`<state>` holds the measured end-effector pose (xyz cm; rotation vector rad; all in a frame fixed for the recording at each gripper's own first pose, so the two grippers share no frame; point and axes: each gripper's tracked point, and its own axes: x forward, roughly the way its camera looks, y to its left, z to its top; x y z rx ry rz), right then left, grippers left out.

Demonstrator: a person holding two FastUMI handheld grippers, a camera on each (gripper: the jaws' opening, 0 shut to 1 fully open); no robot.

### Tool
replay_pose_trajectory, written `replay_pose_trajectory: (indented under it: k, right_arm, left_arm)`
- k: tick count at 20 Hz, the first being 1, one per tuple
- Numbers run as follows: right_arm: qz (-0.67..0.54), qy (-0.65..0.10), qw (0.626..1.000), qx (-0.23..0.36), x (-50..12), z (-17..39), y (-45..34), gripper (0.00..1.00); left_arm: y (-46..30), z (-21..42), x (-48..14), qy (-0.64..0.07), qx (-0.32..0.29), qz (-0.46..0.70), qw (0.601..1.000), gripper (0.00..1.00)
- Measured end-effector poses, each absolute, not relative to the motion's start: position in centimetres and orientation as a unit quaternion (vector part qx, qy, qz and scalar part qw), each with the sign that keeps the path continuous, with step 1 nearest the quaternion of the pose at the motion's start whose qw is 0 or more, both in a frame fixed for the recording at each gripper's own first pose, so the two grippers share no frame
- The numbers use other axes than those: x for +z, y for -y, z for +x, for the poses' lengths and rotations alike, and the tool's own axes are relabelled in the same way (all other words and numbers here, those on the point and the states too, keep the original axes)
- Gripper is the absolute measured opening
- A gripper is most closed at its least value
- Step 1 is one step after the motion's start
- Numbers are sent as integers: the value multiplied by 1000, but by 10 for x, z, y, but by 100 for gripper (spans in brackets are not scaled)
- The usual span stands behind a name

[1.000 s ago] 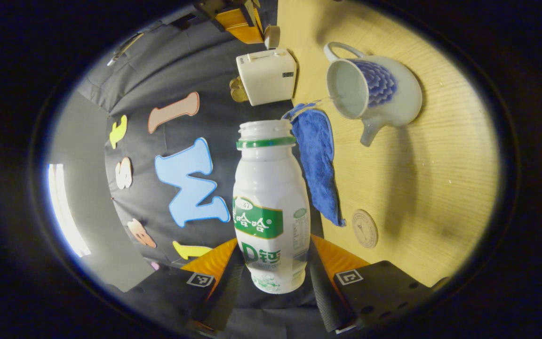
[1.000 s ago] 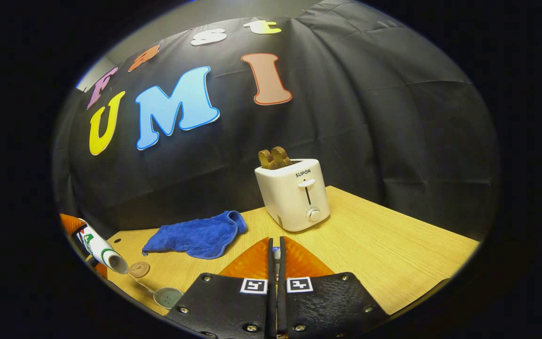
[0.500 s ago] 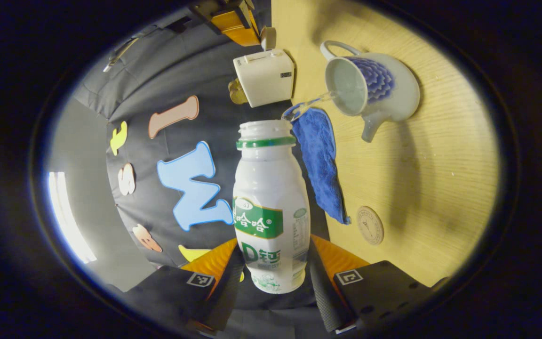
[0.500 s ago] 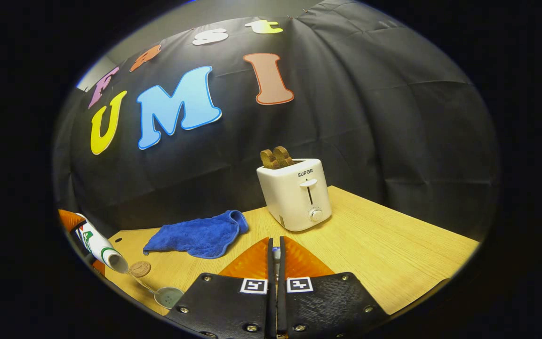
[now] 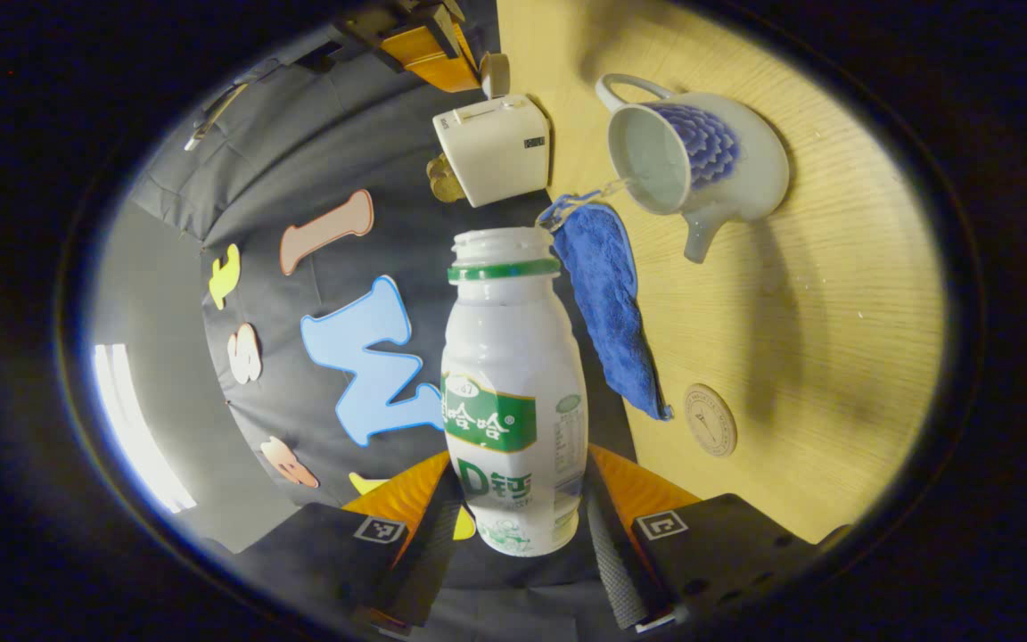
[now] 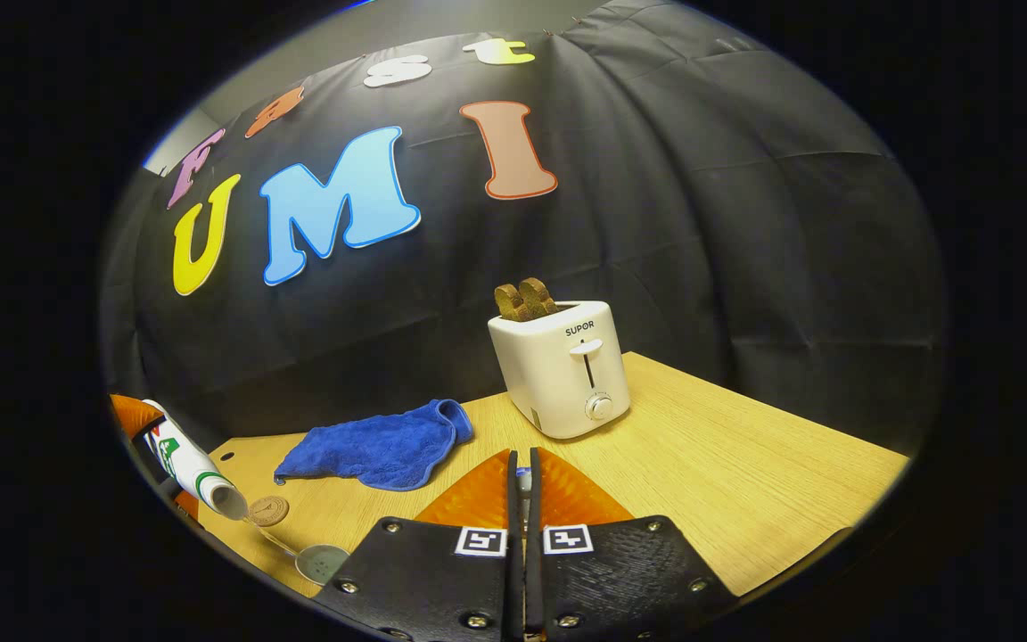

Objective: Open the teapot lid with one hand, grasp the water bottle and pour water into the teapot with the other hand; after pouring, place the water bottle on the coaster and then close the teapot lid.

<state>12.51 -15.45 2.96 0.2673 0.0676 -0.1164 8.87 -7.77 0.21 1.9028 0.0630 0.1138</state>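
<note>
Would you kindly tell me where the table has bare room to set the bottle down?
Bare wood lies right of the toaster, and, in the left gripper view, beyond the coaster below the teapot. It is crowded where the blue cloth, toaster and teapot sit close together.

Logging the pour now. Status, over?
Left gripper shut on bottle, tipped, water streaming into open teapot. Right gripper closed, contents unclear. Coaster free.
</note>
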Motion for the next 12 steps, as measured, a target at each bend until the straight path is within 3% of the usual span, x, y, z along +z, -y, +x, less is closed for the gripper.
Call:
replay_pose_trajectory:
  k: [12]
  right_arm:
    - [137, -38, 988, -57, 27, 126, 156, 1]
  left_arm:
    - [85, 85, 0, -15, 47, 837, 545, 79]
